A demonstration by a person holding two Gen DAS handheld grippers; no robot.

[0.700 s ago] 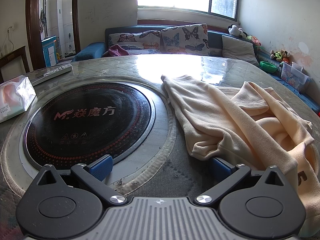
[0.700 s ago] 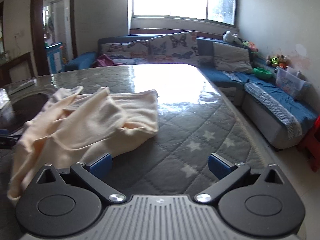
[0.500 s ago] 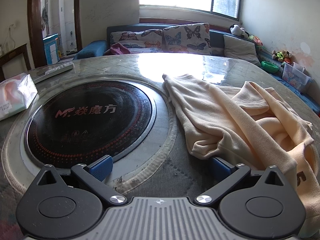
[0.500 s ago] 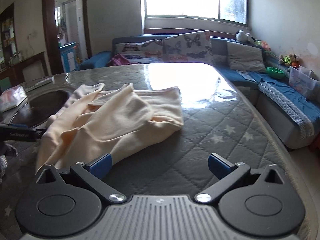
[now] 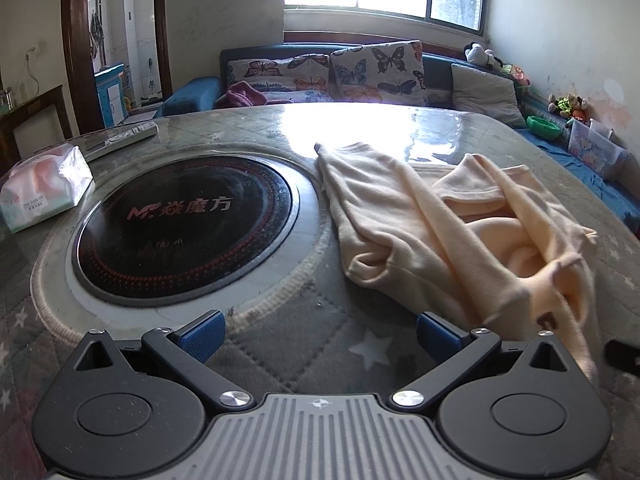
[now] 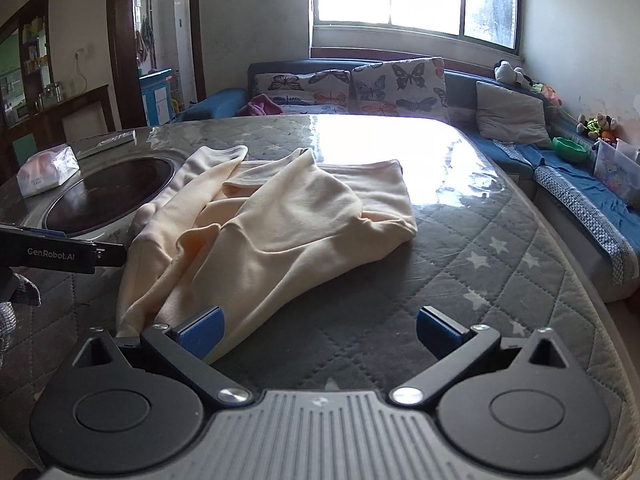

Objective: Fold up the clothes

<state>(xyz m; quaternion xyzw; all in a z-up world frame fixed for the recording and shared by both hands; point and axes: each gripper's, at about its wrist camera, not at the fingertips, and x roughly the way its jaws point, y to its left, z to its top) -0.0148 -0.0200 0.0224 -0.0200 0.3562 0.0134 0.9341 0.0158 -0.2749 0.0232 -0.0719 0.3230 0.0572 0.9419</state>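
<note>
Left gripper (image 5: 318, 334) gapes wide and empty beside the round cooktop (image 5: 188, 224), low over the worktop (image 5: 280, 344), likely poised to take the cream garment (image 6: 280, 232) crumpled just right of that cooktop; right gripper (image 6: 318, 330), equally spread, grips nothing, its left finger touching the hem. Sleeves and neckline are lost in folds

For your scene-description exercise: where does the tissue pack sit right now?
The tissue pack lies at the table's far left in both views, just left of the round black cooktop, with a remote behind it.
</note>
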